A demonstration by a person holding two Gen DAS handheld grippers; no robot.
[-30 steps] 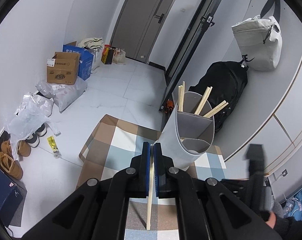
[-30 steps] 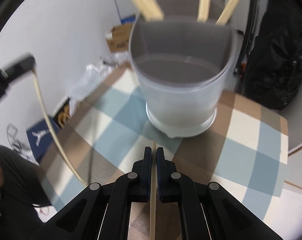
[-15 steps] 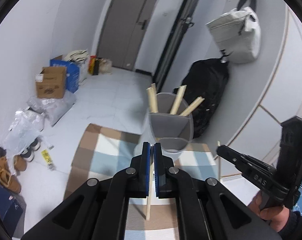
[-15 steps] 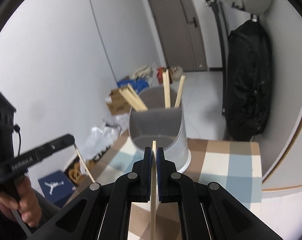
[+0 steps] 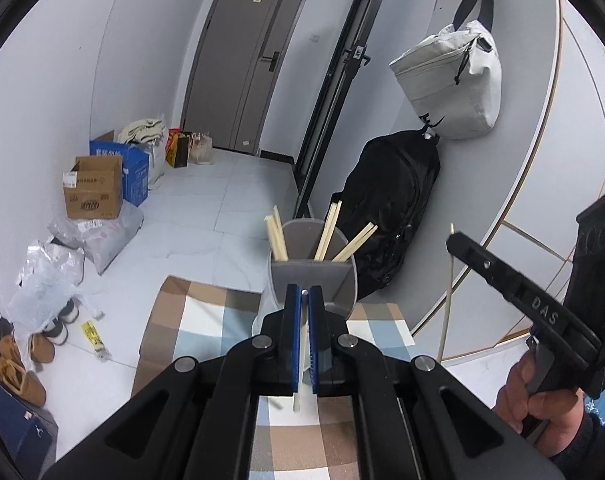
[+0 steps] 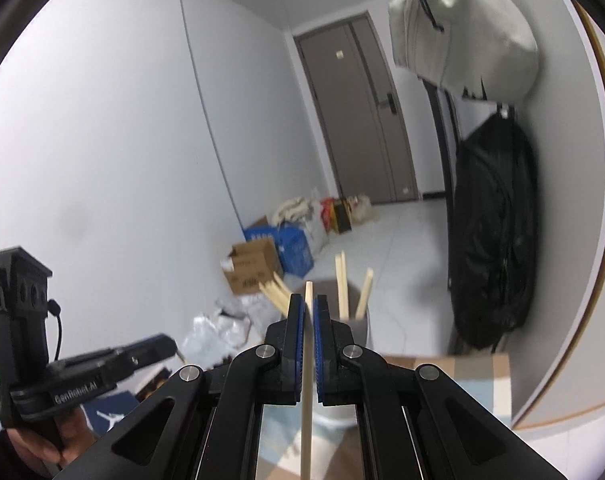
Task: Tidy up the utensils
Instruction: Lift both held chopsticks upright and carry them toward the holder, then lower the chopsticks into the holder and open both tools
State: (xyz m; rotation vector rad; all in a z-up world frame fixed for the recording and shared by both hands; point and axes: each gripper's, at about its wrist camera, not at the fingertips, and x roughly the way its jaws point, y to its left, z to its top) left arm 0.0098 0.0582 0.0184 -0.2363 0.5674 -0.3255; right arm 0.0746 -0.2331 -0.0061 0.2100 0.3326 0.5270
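A grey divided utensil holder (image 5: 334, 276) stands on the checked cloth (image 5: 206, 320) with several wooden chopsticks (image 5: 328, 230) upright in its back compartments. My left gripper (image 5: 303, 300) is shut on a pale chopstick (image 5: 298, 380) just in front of the holder. My right gripper (image 6: 309, 312) is shut on another chopstick (image 6: 305, 400), raised above and short of the holder (image 6: 358, 328). The right gripper also shows in the left wrist view (image 5: 454, 236), off to the holder's right, with its chopstick (image 5: 446, 304) hanging down.
A black backpack (image 5: 390, 208) and a white bag (image 5: 450, 88) hang on the wall behind the holder. Cardboard boxes (image 5: 94, 192), plastic bags and shoes (image 5: 18, 372) lie on the floor to the left. A dark door (image 5: 250, 76) is at the back.
Both grippers have lifted and pulled back from the holder, each still holding its chopstick. The right gripper has risen well above the table; the holder looks smaller and lower in its view.
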